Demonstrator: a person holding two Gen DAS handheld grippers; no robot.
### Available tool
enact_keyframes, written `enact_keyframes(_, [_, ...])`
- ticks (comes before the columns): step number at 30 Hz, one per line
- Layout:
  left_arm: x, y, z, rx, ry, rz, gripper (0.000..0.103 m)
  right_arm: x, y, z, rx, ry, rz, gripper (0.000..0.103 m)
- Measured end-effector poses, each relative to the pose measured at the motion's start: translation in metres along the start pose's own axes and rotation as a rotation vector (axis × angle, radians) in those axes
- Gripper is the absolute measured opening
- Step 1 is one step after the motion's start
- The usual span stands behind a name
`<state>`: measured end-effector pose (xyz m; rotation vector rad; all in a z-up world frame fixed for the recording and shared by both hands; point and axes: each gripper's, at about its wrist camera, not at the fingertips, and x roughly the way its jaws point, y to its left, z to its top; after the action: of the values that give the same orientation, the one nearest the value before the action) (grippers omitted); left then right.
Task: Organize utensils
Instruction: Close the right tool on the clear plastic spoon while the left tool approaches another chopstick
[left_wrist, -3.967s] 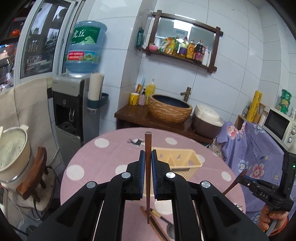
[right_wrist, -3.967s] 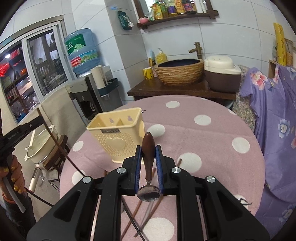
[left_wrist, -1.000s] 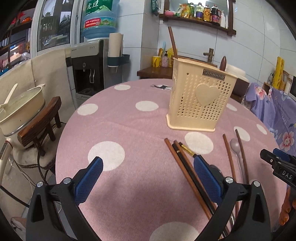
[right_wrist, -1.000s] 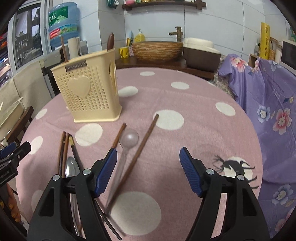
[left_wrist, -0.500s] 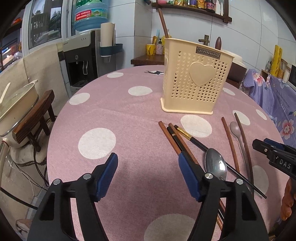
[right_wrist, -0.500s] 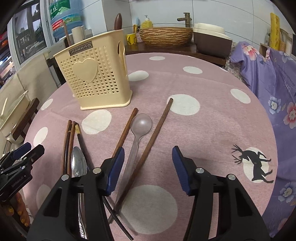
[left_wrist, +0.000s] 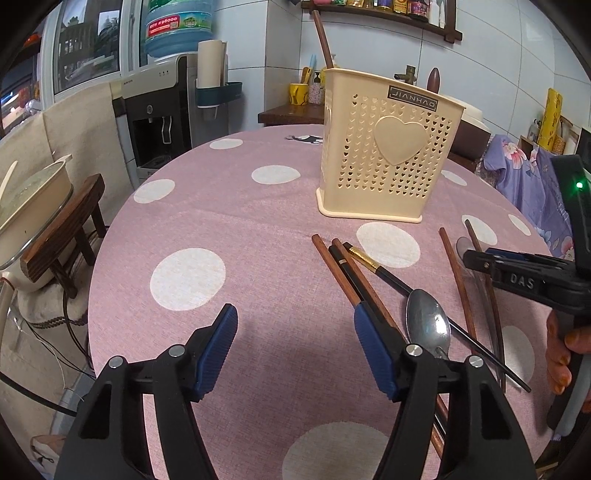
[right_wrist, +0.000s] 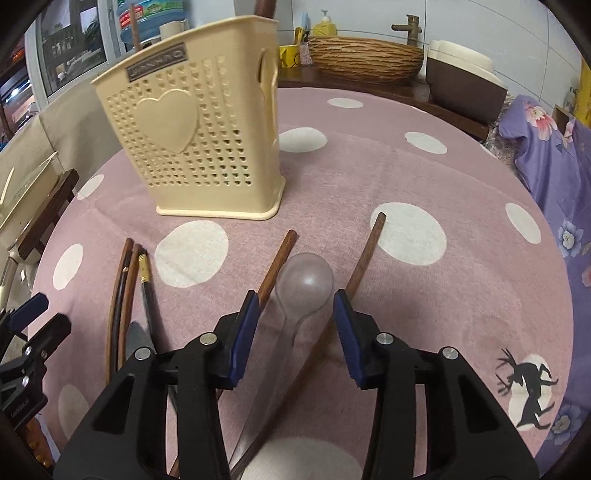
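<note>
Both grippers have come down close over the loose utensils since the earlier frames, and the right gripper (right_wrist: 293, 306) has just been closing, its jaws released around the translucent spoon (right_wrist: 304, 282) without pressing it. That spoon lies directly ahead between the right fingers, bowl toward the holder, handle running back under the gripper, so its long axis follows the pointing line; a wooden chopstick (right_wrist: 364, 254) flanks it on one side and another wooden chopstick (right_wrist: 277, 264) on the other. The left gripper (left_wrist: 293, 332) stands open on nothing, with the metal spoon (left_wrist: 428, 325) and dark chopsticks just beside its right finger. The cream utensil holder (left_wrist: 388, 147) stands upright beyond, already holding two handles, on the pink polka-dot tablecloth (left_wrist: 221, 221) of a round table in a tiled kitchen
</note>
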<state>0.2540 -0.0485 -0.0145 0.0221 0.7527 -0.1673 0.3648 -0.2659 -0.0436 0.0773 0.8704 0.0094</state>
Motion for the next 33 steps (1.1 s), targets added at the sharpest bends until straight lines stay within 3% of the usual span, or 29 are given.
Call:
enact_keyframes(7, [0.002, 0.001, 0.000, -0.011, 0.011, -0.013, 0.065, 0.009, -0.002, 0.001, -0.010, 0.046, 0.014, 0.037])
enact_keyframes(18, [0.003, -0.003, 0.000, -0.007, 0.016, -0.018, 0.065, 0.010, 0.010, -0.002, -0.053, 0.052, -0.056, 0.037])
enact_keyframes(33, [0.007, -0.007, 0.006, -0.006, 0.022, -0.019, 0.065, 0.016, 0.011, 0.007, 0.014, 0.056, -0.096, 0.037])
